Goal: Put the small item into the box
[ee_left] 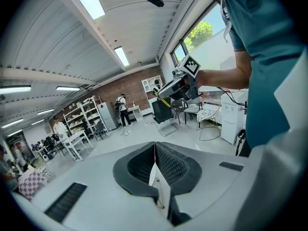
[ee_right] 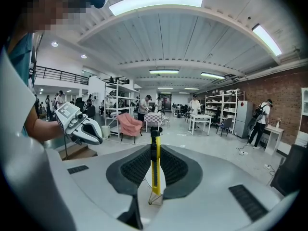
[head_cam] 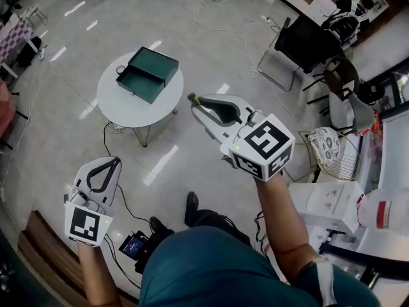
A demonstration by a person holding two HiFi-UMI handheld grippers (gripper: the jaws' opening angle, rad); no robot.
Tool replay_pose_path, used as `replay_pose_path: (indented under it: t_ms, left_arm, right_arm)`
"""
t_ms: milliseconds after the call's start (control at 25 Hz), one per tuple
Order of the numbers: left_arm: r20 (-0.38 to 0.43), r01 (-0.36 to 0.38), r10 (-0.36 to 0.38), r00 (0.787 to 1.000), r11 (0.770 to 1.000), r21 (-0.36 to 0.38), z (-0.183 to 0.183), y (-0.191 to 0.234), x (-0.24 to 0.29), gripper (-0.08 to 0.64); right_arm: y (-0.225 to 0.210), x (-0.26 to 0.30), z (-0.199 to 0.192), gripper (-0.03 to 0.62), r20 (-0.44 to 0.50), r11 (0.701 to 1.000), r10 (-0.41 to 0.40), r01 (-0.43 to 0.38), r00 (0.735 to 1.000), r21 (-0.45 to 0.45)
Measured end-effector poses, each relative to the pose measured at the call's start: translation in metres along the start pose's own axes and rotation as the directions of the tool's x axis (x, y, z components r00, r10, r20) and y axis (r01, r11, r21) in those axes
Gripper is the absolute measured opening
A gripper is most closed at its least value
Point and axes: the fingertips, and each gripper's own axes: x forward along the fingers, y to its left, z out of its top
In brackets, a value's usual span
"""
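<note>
Left gripper (head_cam: 114, 162), nearest at 7 o'clock, is closed on nothing. Right gripper (head_cam: 195, 102), at 1 o'clock, clamps a slim yellow utility knife (ee_right: 155, 165) between its jaws. We judge we are mid-carry. Next we must reach 11 o'clock, where the open green box (head_cam: 148, 74) sits on a round table (head_cam: 121, 110).

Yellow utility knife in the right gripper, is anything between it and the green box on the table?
Nothing visible. The right gripper holds the yellow utility knife in open air beside the round table; the green box sits open on it.
</note>
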Motion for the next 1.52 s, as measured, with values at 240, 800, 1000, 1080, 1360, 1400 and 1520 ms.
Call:
replay_pose_path:
  t_ms: [240, 800, 1000, 1080, 1360, 1400, 1520]
  left_arm:
    - [-0.012, 0.002, -0.002, 1.0, 1.0, 0.02, 0.014, 0.001, 0.033, 0.02]
    - [0.043, 0.116, -0.114, 0.993, 0.993, -0.036, -0.012, 0.064, 0.054, 0.02]
    - [0.057, 0.158, -0.155, 0.986, 0.986, -0.045, -0.038, 0.102, 0.054, 0.02]
    - [0.059, 0.167, -0.164, 0.985, 0.985, -0.034, -0.049, 0.121, 0.047, 0.02]
    - [0.067, 0.163, -0.16, 0.985, 0.985, -0.049, -0.06, 0.156, 0.027, 0.02]
    - [0.069, 0.162, -0.158, 0.985, 0.986, -0.048, -0.061, 0.159, 0.025, 0.02]
    - [0.071, 0.164, -0.161, 0.984, 0.986, -0.034, -0.069, 0.168, 0.014, 0.02]
  right_arm:
    - [-0.032, -0.001, -0.002, 0.078, 0.018, 1.0, 0.016, -0.016, 1.0, 0.001]
    - [-0.057, 0.043, 0.001, 0.078, -0.019, 0.992, -0.097, 0.099, 0.995, 0.083]
    - [-0.056, 0.076, 0.006, 0.078, -0.04, 0.983, -0.15, 0.153, 0.988, 0.097]
    - [-0.048, 0.096, 0.011, 0.078, -0.047, 0.982, -0.157, 0.161, 0.986, 0.098]
    - [-0.034, 0.118, 0.027, 0.078, -0.053, 0.978, -0.177, 0.182, 0.983, 0.099]
    - [-0.033, 0.12, 0.029, 0.078, -0.053, 0.978, -0.181, 0.186, 0.982, 0.098]
    - [-0.022, 0.13, 0.034, 0.078, -0.051, 0.976, -0.19, 0.194, 0.98, 0.096]
